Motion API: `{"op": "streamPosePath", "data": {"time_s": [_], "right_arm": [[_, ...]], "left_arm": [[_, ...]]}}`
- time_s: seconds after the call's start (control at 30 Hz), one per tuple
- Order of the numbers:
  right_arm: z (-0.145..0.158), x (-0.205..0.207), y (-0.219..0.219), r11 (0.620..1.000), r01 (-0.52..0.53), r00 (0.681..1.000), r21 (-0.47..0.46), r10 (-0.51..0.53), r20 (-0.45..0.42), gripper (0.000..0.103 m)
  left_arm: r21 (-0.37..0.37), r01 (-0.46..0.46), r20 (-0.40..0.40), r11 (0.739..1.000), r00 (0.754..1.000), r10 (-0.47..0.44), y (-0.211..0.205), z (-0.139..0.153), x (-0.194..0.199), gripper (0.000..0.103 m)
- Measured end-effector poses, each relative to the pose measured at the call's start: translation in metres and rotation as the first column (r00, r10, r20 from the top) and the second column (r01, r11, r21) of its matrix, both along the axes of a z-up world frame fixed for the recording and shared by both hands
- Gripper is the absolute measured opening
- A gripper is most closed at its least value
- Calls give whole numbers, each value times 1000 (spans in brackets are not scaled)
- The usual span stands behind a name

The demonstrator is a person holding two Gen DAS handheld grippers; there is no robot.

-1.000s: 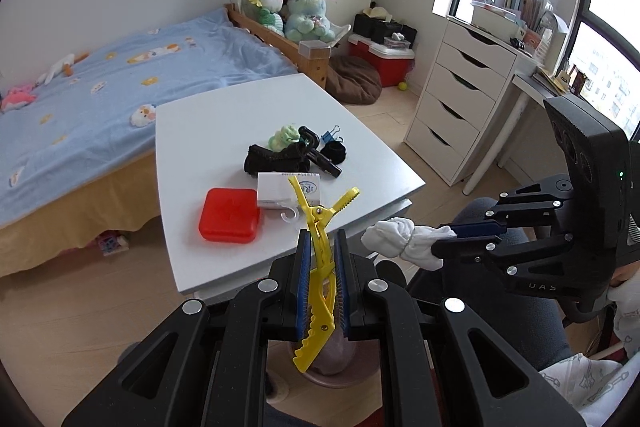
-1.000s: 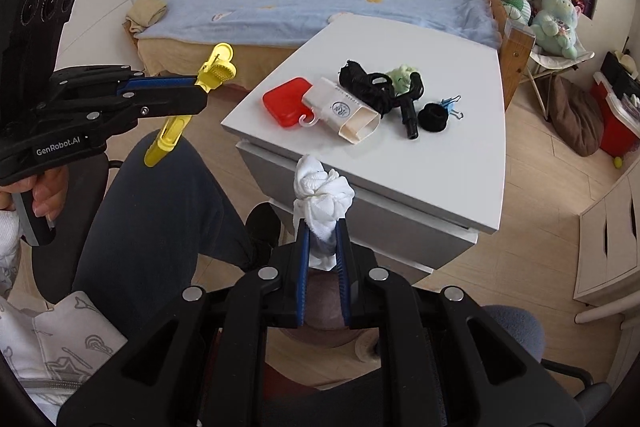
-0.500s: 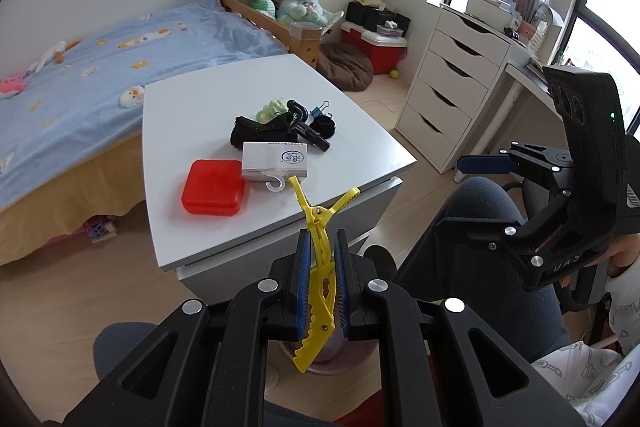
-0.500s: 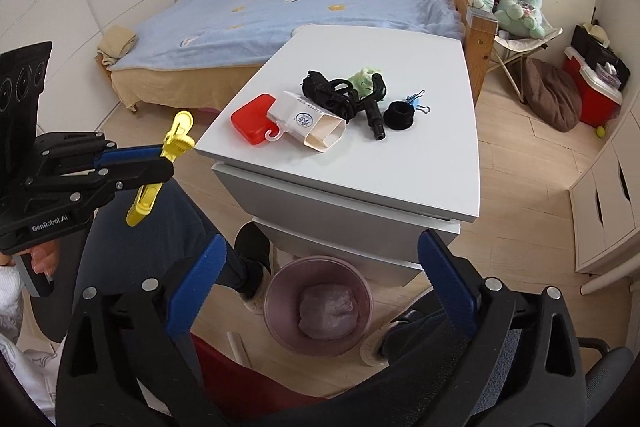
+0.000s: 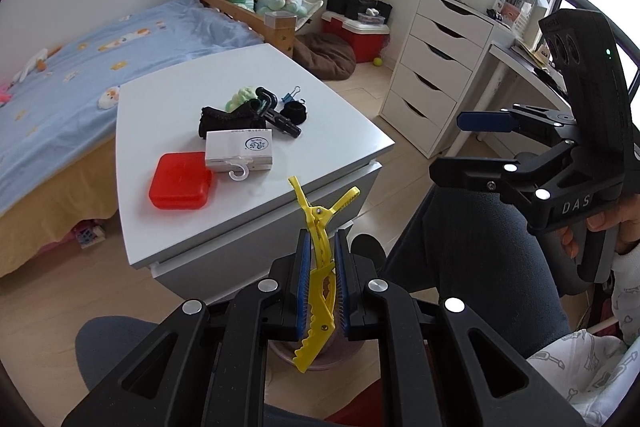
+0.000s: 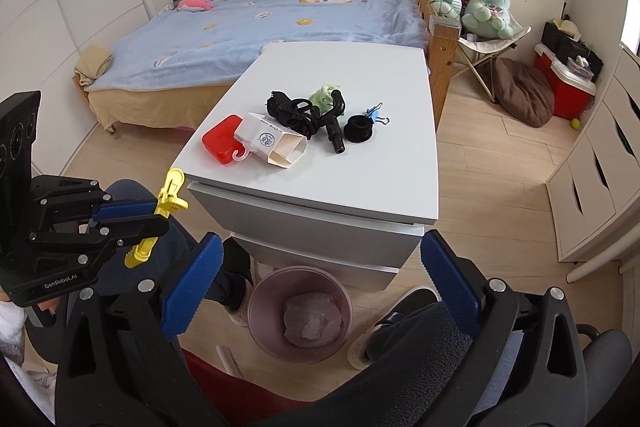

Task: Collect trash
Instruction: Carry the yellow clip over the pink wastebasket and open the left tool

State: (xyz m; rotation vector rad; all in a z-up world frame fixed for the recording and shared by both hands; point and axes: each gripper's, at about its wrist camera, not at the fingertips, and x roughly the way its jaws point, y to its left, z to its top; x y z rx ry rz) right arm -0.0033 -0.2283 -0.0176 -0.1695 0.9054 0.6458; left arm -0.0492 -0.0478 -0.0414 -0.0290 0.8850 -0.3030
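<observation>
My left gripper (image 5: 320,255) is shut on a yellow hair clip (image 5: 318,223), held above the floor in front of the white table (image 5: 168,95). The right wrist view shows the same clip (image 6: 170,193) in the left gripper (image 6: 132,223) at the left. My right gripper (image 6: 320,255) stands wide open with nothing between its blue pads (image 6: 192,283). It hangs over a pink bin (image 6: 260,291) on the floor. A crumpled white wad (image 6: 314,319) lies inside the bin. The left wrist view also shows the right gripper (image 5: 460,147) open at the right.
The table carries a red case (image 5: 180,181), a white carton (image 5: 240,151), black straps (image 5: 224,119), a green toy (image 5: 240,95), a black hair band (image 5: 294,111) and a blue binder clip (image 6: 374,113). A person's knees flank the bin. A bed stands behind, with drawers (image 5: 432,79) to the right.
The right gripper has opened and let go of the white wad, which now lies in the bin. The left gripper still holds the yellow clip and has sunk slightly.
</observation>
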Motion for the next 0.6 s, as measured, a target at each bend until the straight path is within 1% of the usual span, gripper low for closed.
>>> {"op": "streamPosePath", "data": {"time_s": [0.27, 0.3, 0.33, 0.37, 0.4, 0.43, 0.47, 0.5, 0.6], "right_arm": [[6, 3, -10, 999, 35, 999, 31, -35, 3, 98], [6, 3, -11, 999, 36, 999, 32, -36, 3, 98], [6, 3, -12, 999, 38, 999, 33, -39, 3, 98], [6, 3, -12, 999, 40, 999, 35, -40, 2, 98], [5, 3, -13, 999, 41, 999, 35, -41, 2, 98], [5, 3, -13, 999, 42, 999, 35, -42, 2, 98], [5, 2, -13, 998, 43, 999, 34, -43, 3, 98], [4, 2, -13, 998, 44, 999, 34, -44, 2, 98], [4, 2, -13, 999, 42, 999, 32, -42, 2, 98]], "left_arm": [[15, 34, -9, 999, 999, -34, -12, 1, 0, 12], [15, 40, -12, 999, 999, -40, -13, 0, 1, 16], [12, 47, -20, 999, 999, -47, -14, -2, 2, 25], [11, 48, -27, 999, 999, -48, -15, -4, 3, 35], [6, 42, -22, 999, 999, -42, -14, -5, 3, 66], [-3, 24, -6, 1000, 1000, -24, -12, -5, 2, 82], [-11, 11, 2, 1000, 1000, -11, -11, -5, 3, 84], [-11, -3, 0, 1000, 1000, 3, -9, -6, 4, 89], [-2, -48, 8, 999, 999, 48, -3, -5, 5, 92]]}}
